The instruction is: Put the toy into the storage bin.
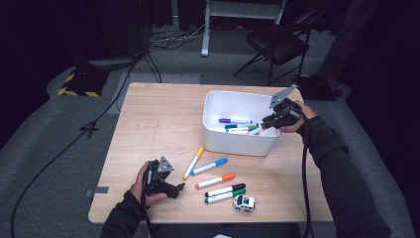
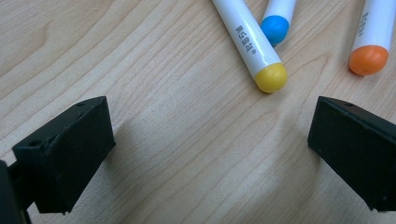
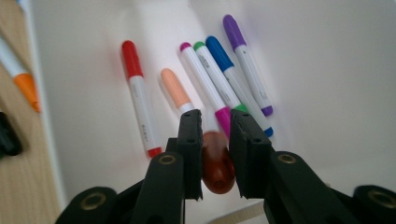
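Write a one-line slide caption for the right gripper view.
Right gripper shut on a brown marker above six markers lying in the white bin.

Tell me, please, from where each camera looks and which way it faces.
High view: above the person's side, facing forward and down on the table; both forearms show.
Left gripper view: on the left gripper, facing the tabletop; open black fingers.
Right gripper view: on the right gripper, facing into the white bin; fingers clamp a brown marker.
Shared: the orange marker shows in all views.
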Available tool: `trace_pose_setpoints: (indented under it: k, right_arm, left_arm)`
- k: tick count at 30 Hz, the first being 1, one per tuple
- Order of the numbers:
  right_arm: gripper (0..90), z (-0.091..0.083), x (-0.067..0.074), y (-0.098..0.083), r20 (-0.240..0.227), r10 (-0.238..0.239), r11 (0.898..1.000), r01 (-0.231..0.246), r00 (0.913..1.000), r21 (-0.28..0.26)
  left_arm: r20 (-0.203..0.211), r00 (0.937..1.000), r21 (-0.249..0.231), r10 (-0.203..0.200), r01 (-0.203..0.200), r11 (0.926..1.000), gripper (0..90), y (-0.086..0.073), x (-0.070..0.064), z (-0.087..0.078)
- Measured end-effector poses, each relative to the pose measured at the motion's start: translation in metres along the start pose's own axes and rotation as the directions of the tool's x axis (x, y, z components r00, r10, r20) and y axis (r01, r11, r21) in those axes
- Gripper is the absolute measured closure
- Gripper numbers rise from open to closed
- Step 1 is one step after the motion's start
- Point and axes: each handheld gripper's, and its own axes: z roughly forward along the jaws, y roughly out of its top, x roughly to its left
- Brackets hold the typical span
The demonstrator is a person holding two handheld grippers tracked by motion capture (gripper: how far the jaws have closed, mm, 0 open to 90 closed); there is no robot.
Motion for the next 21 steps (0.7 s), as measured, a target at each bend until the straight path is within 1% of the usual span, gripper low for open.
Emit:
trace_pose_setpoints:
  k: [1, 2, 4, 6, 8, 9, 10, 12, 14, 16, 17, 19, 20, 21]
  right_arm:
    - [75.4, -0.002, 0.001, -0.001, -0.009, -0.007, 1.000, 0.006, 0.9999, -0.018]
    - [74.3, -0.004, 0.002, -0.003, -0.005, -0.006, 0.999, 0.006, 1.0000, -0.033]
    - [72.1, -0.010, 0.004, -0.008, -0.007, 0.000, 0.996, -0.001, 1.0000, -0.085]
    - [70.9, -0.014, 0.005, -0.011, 0.009, 0.002, 0.993, -0.001, 1.0000, -0.114]
    - [69.0, -0.023, 0.009, -0.015, 0.006, 0.014, 0.981, -0.012, 0.9999, -0.193]
    - [68.4, -0.027, 0.012, -0.017, 0.009, 0.008, 0.975, -0.006, 0.9999, -0.224]
    - [67.2, -0.030, 0.014, -0.018, 0.006, 0.014, 0.969, -0.012, 0.9999, -0.248]
    - [63.1, -0.038, 0.023, -0.020, 0.034, 0.010, 0.951, 0.001, 0.9994, -0.309]
    - [60.9, -0.046, 0.031, -0.023, 0.030, 0.005, 0.932, 0.006, 0.9995, -0.362]
    - [55.7, -0.052, 0.039, -0.027, 0.046, -0.001, 0.915, 0.020, 0.9989, -0.402]
    - [51.6, -0.054, 0.042, -0.029, 0.039, -0.003, 0.907, 0.019, 0.9992, -0.421]
    - [46.5, -0.057, 0.050, -0.034, 0.027, 0.002, 0.892, 0.011, 0.9996, -0.452]
    - [43.8, -0.057, 0.053, -0.037, 0.028, -0.001, 0.883, 0.014, 0.9996, -0.470]
    - [40.6, -0.057, 0.057, -0.040, 0.026, 0.003, 0.877, 0.010, 0.9997, -0.481]
  left_arm:
    - [0.002, 1.0000, 0.002, 0.001, -0.001, 1.0000, 0.6, 0.000, 0.000, 0.000]
    - [0.001, 1.0000, 0.000, 0.000, 0.000, 1.0000, 0.6, 0.000, 0.000, 0.000]
    - [0.002, 1.0000, 0.002, 0.001, -0.001, 1.0000, 0.6, 0.000, 0.000, 0.000]
    - [0.002, 1.0000, 0.001, -0.001, 0.001, 1.0000, 0.6, 0.000, 0.000, 0.000]
    - [0.003, 1.0000, 0.002, 0.000, 0.000, 1.0000, 0.6, 0.000, 0.000, 0.000]
    - [0.002, 1.0000, 0.001, -0.001, 0.001, 1.0000, 0.6, 0.000, 0.000, 0.000]
    - [0.002, 1.0000, 0.002, 0.000, 0.000, 1.0000, 0.6, 0.000, 0.000, 0.000]
    - [0.003, 1.0000, 0.002, 0.001, -0.001, 1.0000, 0.6, 0.000, 0.000, 0.000]
    - [0.002, 1.0000, 0.000, -0.002, 0.002, 1.0000, 0.6, 0.000, 0.000, 0.000]
    - [0.002, 1.0000, 0.002, 0.000, 0.000, 1.0000, 0.6, 0.000, 0.000, 0.000]
    - [0.002, 1.0000, 0.001, -0.001, 0.001, 1.0000, 0.6, 0.000, 0.000, 0.000]
    - [0.003, 1.0000, 0.002, 0.001, -0.001, 1.0000, 0.6, 0.000, 0.000, 0.000]
    - [0.002, 1.0000, 0.001, -0.001, 0.001, 1.0000, 0.6, 0.000, 0.000, 0.000]
    - [0.002, 1.0000, 0.002, 0.001, -0.001, 1.0000, 0.6, 0.000, 0.000, 0.000]
